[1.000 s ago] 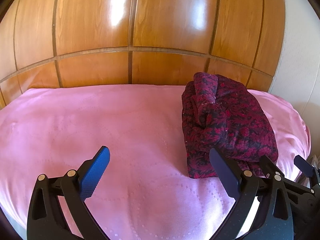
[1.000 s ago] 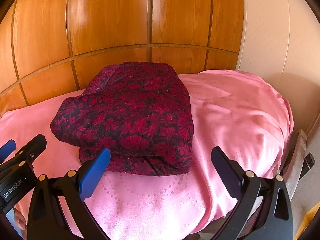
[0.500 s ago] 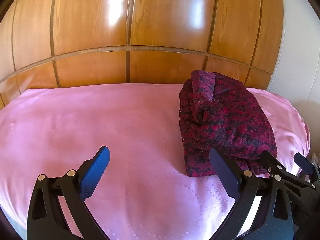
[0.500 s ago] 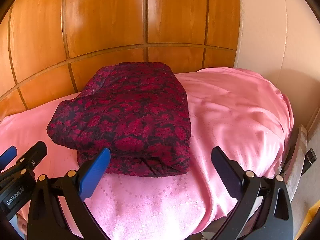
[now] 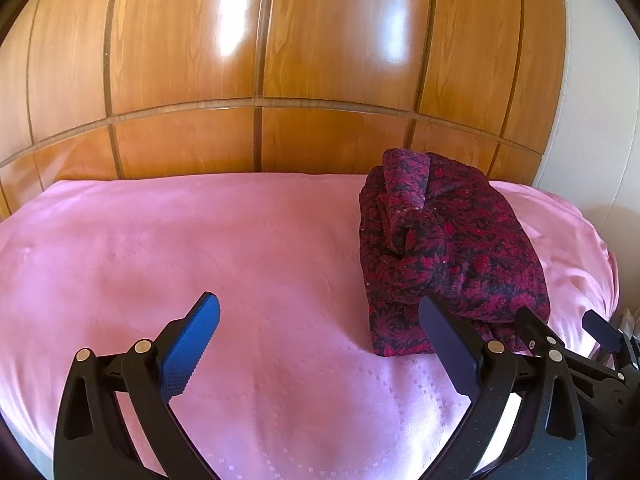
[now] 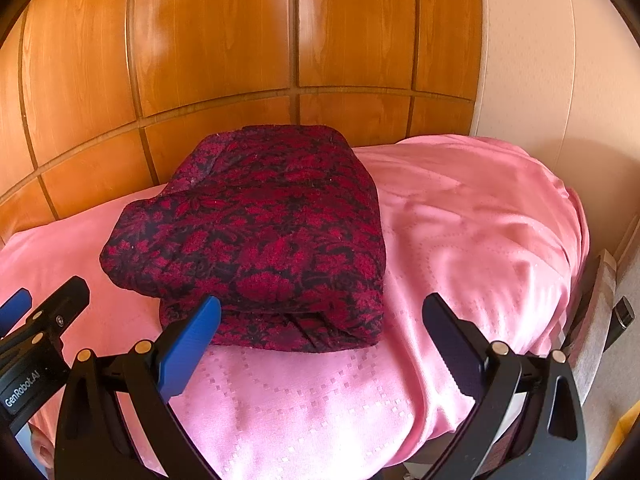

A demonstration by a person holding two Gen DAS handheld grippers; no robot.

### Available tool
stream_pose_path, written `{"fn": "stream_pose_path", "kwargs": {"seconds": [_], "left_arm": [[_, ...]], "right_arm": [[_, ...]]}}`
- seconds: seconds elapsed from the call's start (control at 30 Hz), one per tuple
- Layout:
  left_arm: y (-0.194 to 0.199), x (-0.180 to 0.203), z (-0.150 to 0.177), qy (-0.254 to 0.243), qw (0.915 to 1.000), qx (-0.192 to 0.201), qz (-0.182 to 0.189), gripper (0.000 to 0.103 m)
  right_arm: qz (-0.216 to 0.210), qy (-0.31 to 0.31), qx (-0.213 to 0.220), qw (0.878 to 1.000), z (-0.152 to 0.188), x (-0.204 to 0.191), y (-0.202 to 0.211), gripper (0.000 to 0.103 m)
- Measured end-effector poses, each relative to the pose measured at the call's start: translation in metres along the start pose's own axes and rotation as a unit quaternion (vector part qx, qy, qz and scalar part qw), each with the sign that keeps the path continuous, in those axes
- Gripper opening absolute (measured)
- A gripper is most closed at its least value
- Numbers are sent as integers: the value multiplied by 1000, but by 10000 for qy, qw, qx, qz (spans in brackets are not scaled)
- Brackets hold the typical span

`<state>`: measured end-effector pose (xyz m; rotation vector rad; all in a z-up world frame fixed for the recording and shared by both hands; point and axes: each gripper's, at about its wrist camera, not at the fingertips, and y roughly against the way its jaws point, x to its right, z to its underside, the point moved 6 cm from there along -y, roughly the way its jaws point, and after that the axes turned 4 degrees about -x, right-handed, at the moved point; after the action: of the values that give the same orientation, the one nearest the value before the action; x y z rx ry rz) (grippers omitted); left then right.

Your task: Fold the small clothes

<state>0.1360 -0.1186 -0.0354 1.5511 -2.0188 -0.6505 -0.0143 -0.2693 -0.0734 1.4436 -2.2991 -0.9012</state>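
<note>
A dark red and black patterned garment [image 5: 448, 252] lies folded into a thick bundle on the pink cloth [image 5: 200, 264]. In the right wrist view the same garment [image 6: 264, 236] fills the middle, just beyond the fingers. My left gripper [image 5: 320, 344] is open over bare pink cloth, to the left of the bundle, holding nothing. My right gripper [image 6: 320, 344] is open too, in front of the bundle's near edge and apart from it. The right gripper's fingers [image 5: 532, 328] show at the lower right of the left wrist view.
A glossy wooden panelled wall [image 5: 260, 80] rises directly behind the covered surface. A pale wall [image 6: 528, 60] stands at the right. The pink cloth drops off at its right edge [image 6: 576, 248], with a chair-like frame [image 6: 600, 320] below. The left gripper's body [image 6: 36, 344] shows at the left.
Both cameras have drifted slightly, so the bundle sits a little lower and nearer in the right wrist view. The garment itself has not moved, and both grippers have stayed open.
</note>
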Motion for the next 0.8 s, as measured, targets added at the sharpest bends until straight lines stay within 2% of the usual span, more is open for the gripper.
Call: {"fn": "stream_pose_path", "kwargs": {"seconds": [0.67,0.8], "left_arm": [[-1,3,3,-101,9999,45,-37,99],[-9,-2,4,8,9999,-115,-9,99]], "right_arm": [[-49,-61,-106,9999,2,2,-7,101],[-208,-198,-46,9996,-2,7,-5,101]]}}
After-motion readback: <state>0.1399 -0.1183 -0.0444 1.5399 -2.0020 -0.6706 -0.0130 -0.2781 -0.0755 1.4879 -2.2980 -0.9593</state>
